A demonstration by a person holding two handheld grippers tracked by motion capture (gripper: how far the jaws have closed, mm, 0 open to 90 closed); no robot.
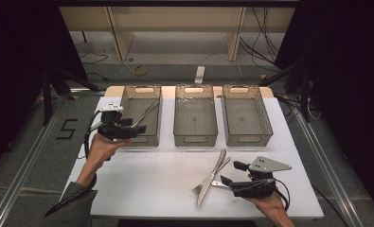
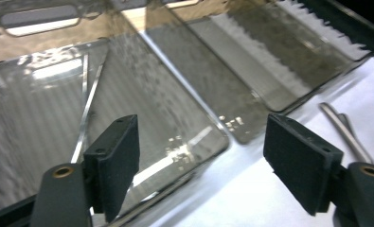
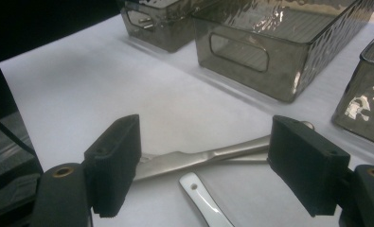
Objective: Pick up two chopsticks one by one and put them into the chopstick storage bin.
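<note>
A steel knife [image 1: 204, 193] and a fork [image 1: 197, 189] lie crossed on the white table [image 1: 142, 184], right of centre near the front. A white-handled utensil [image 1: 218, 185] lies beside them, its handle [image 3: 202, 202] pointing between my right jaws. My right gripper [image 1: 231, 173] stands open just right of this cutlery, nothing in it; the knife [image 3: 194, 160] lies just beyond its tips. My left gripper [image 1: 136, 130] hangs open and empty over the near edge of the left bin [image 1: 124, 101]. Two thin steel utensils [image 2: 86, 111] rest inside that bin.
Three smoky translucent bins stand in a row across the back of the table: left, middle [image 1: 195, 138] and right [image 1: 266, 120]. The middle and right bins hold nothing visible. Floor, cables and shelving lie beyond the table's far edge.
</note>
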